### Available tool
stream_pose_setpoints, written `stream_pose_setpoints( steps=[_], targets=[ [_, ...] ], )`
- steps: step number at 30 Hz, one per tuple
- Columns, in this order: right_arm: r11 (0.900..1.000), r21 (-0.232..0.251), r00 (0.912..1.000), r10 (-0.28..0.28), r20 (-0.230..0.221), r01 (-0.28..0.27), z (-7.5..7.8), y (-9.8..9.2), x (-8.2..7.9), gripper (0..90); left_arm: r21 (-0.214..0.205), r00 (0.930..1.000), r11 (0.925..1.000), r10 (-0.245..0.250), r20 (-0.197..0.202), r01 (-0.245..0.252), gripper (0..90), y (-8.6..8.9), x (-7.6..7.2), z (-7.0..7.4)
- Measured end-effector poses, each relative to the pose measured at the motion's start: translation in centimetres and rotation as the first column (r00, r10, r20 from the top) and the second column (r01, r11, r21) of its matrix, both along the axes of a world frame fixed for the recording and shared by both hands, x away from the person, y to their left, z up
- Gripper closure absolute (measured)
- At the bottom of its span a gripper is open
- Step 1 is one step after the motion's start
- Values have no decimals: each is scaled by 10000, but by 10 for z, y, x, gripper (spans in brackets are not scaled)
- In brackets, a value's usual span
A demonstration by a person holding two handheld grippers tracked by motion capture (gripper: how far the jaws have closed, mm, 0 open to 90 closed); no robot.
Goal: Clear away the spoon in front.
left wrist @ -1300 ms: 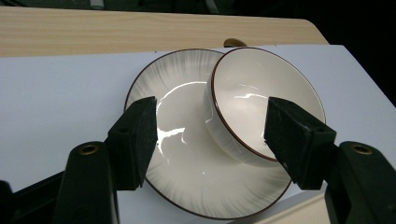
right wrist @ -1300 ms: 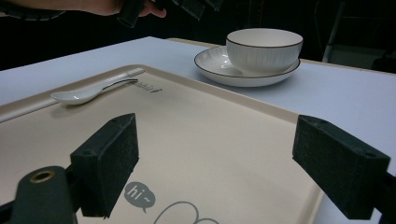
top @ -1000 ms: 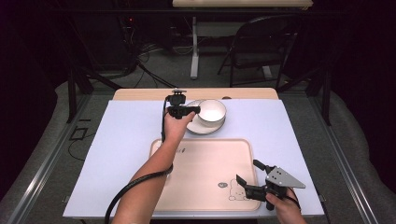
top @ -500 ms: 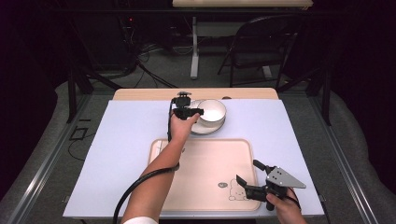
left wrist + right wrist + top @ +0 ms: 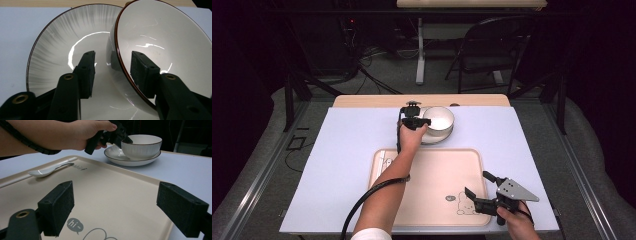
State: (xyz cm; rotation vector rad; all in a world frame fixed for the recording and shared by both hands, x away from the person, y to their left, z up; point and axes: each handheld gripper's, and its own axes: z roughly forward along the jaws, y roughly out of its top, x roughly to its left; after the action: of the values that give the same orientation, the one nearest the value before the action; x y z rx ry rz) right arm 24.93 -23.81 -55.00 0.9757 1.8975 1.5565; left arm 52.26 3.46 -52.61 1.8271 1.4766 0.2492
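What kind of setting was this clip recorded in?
Probably a lab or workshop set up for recording. A pale lavender tabletop stands on a metal frame, black cables trail over the grey floor behind it, and a dark folding chair sits by a plain desk.

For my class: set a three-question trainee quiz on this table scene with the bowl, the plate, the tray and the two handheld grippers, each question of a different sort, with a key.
1. True or false: the bowl sits on the plate.
2. Multiple choice: what lies on the tray? A) a fork B) a white spoon C) a cup
3. Fill in: the left gripper has one jaw inside the bowl and one outside, so its jaws straddle the bowl's ____.

Key
1. True.
2. B.
3. Rim. The jaws have just been closing on it; the outer pad has not yet met the wall. The right gripper hangs open over the tray.
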Motion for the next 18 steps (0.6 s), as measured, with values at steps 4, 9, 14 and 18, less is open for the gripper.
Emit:
stream_pose_setpoints(
  steps=[4, 9, 14, 18],
  targets=[
    [10000, 2, 10000, 9, 8, -9, 0, 0, 0, 136, -173, 9999, 9998, 28, 110, -26, 606, -3, 0, -2],
    [10000, 19, 10000, -7, -7, 7, 0, 0, 0, 136, 24, 9997, 9999, 112, 206, -112, 658, -7, 2, -3],
    [10000, 29, 10000, -6, -14, 6, 0, 0, 1, 136, 79, 9991, 9992, 393, 159, -395, 690, -11, 3, -4],
    [10000, 20, 10000, 7, -13, -7, 0, 0, 1, 136, 124, 9982, 9984, 558, 211, -560, 723, -13, 4, -5]
  ],
)
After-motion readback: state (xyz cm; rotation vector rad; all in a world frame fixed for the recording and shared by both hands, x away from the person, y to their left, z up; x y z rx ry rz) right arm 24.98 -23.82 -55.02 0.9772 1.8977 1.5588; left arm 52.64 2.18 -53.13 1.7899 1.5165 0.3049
